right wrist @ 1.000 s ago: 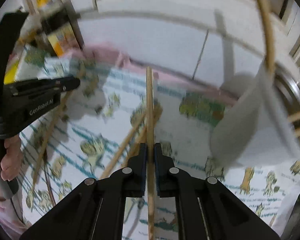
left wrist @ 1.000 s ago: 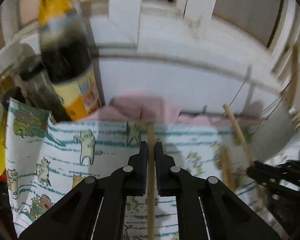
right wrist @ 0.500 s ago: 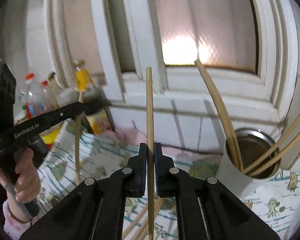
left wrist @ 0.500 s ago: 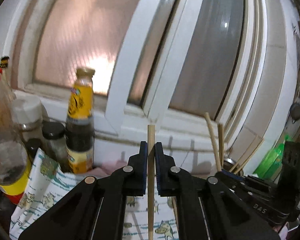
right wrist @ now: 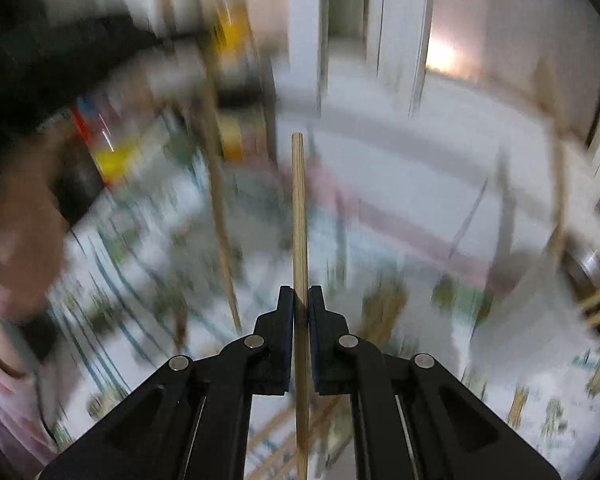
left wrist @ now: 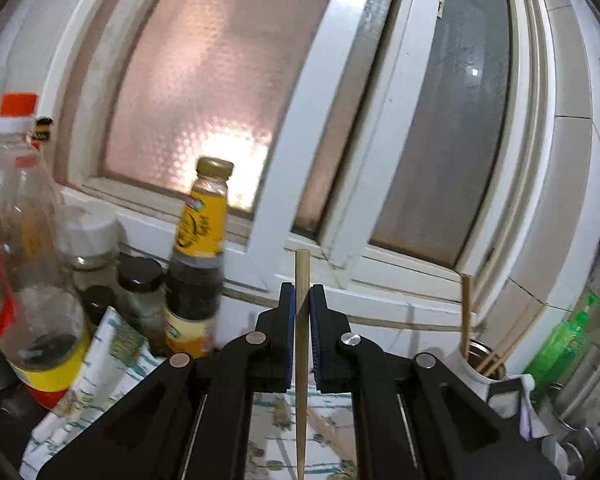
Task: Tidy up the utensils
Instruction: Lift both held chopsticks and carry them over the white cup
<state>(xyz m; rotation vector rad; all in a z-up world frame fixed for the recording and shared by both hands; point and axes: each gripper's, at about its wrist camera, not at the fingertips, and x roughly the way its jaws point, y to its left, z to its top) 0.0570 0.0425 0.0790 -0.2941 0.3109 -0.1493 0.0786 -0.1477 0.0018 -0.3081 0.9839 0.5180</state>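
Observation:
My left gripper [left wrist: 301, 292] is shut on a wooden chopstick [left wrist: 302, 360] and holds it upright, raised above the patterned cloth [left wrist: 112, 364]. A white holder [left wrist: 474, 364] with several chopsticks in it stands at the lower right. My right gripper [right wrist: 300, 294] is shut on another wooden chopstick [right wrist: 299, 216], pointing over the cloth [right wrist: 148, 280]; this view is heavily blurred. The holder [right wrist: 540, 300] shows at its right edge. The other chopstick [right wrist: 220, 220] and the hand holding the left gripper [right wrist: 16, 240] appear at the left. Loose chopsticks [right wrist: 276, 440] lie on the cloth below.
Sauce bottles and jars [left wrist: 196, 264] crowd the left by the window sill [left wrist: 380, 280]. A clear bottle with a red cap [left wrist: 16, 216] stands nearest. A green dish soap bottle [left wrist: 556, 348] is at the far right.
The right gripper has swung down and sideways fast, blurring its view from window to cloth. The left gripper has held its raised pose, drifting slightly; both still grip their chopsticks.

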